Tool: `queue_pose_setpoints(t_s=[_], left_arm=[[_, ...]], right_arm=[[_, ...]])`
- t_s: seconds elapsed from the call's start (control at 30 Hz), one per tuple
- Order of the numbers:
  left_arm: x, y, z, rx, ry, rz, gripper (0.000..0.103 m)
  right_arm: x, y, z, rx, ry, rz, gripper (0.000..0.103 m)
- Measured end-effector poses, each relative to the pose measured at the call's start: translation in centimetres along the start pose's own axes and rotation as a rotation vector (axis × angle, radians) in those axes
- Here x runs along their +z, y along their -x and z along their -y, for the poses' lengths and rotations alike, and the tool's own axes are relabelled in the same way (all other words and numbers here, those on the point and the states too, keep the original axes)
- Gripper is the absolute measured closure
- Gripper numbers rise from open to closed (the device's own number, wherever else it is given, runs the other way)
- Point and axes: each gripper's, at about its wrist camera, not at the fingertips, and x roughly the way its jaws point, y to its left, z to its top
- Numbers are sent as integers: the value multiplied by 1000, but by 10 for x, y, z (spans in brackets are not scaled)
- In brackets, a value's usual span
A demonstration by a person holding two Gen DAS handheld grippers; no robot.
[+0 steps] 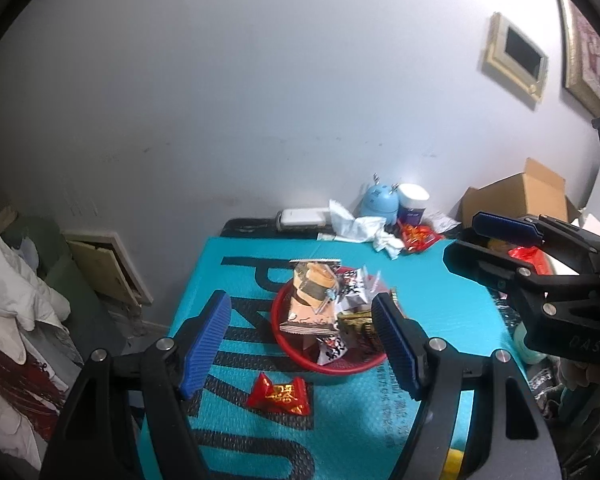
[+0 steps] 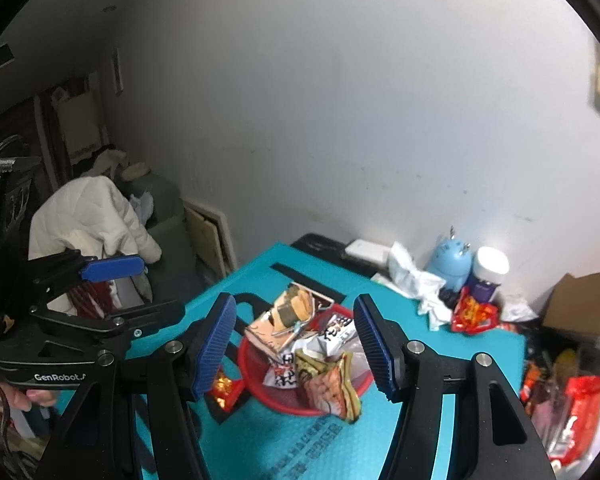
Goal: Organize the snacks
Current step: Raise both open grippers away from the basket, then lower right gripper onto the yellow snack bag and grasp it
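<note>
Teal mat [image 1: 440,280] with black lettering covers the table under both of your grippers. Red mesh basket [image 1: 340,366] sits near the mat's middle, piled with snack packets. A large packet with a sandwich-biscuit picture [image 1: 312,292] lies on top, tilted toward the far rim; black-and-white printed packets [image 2: 336,332] and a brownish crinkled packet [image 2: 332,384] fill the rest, the brownish one hanging over the near rim in the right wrist view.

One red candy with gold print [image 1: 279,394] lies on the mat just outside the basket, on its near left side. It touches nothing else that you can see.

Your left gripper [image 1: 302,344] hangs above the mat, blue ribbed fingers [image 1: 206,344] well apart, nothing between them; the basket shows through the gap. Your right gripper [image 2: 296,346] is the same: fingers apart, empty, basket framed between them. Each gripper shows at the edge of the other's view, held side by side, apart from each other.

Far edge of the table: crumpled white tissue [image 1: 364,228], a pale blue rounded gadget [image 1: 376,200], a white-capped jar [image 1: 412,202], a red wrapper bag [image 1: 418,238] and a cardboard box [image 1: 520,196].

White jacket [image 2: 88,216] draped over a seat left of the table. Your hand [image 2: 28,398] shows on the left gripper's handle.
</note>
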Motion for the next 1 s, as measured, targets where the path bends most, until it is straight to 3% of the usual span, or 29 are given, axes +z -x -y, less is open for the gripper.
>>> queue_pose_setpoints(t_s=[0.5, 1.0], left_arm=[[-34, 84, 32, -81, -51, 87, 31], [-96, 86, 67, -181, -87, -15, 31]], right_arm=[[-34, 97, -39, -69, 8, 97, 41], [-105, 118, -44, -94, -60, 2, 41]])
